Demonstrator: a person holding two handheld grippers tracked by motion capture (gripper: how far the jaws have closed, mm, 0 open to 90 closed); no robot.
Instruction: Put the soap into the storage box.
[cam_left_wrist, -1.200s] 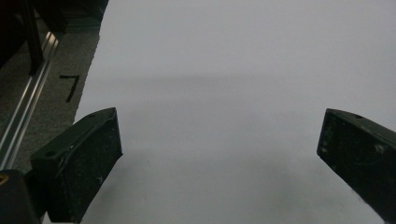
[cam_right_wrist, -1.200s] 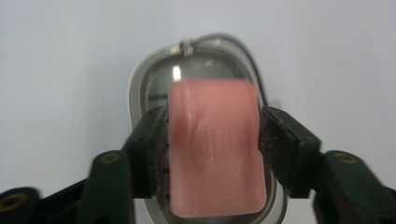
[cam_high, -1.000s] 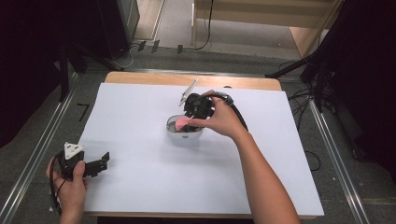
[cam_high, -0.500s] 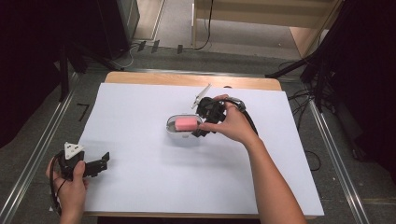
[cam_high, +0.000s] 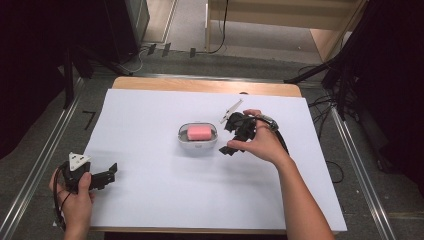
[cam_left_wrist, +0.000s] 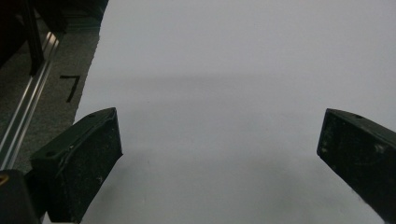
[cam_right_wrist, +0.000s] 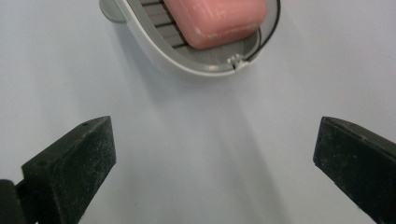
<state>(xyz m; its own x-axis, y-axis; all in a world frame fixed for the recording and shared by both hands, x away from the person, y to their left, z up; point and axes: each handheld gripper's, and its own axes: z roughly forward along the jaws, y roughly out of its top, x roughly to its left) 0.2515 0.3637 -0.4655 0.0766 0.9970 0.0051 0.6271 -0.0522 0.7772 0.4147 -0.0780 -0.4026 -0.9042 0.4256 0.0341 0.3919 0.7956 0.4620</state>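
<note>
Soap (cam_high: 199, 132): lying in the dish (cam_high: 198, 145)
Right gripper (cam_high: 231, 137): jaws spread, empty — hanging just beside dish
Left gripper (cam_high: 104, 176): jaws spread — idling
Next: probably re-approaching

Both forearms are bare, no sleeves. The left gripper (cam_high: 102, 176), lower left in the high view, is black with a grey three-cornered plate and a black cable. The right gripper (cam_high: 231, 137), right of centre, is black too; its jaws are blocky, matte, each with a small hole.

White sheet (cam_high: 165, 200) on wood table (cam_high: 200, 85); cables (cam_high: 220, 30) on floor behind.
</note>
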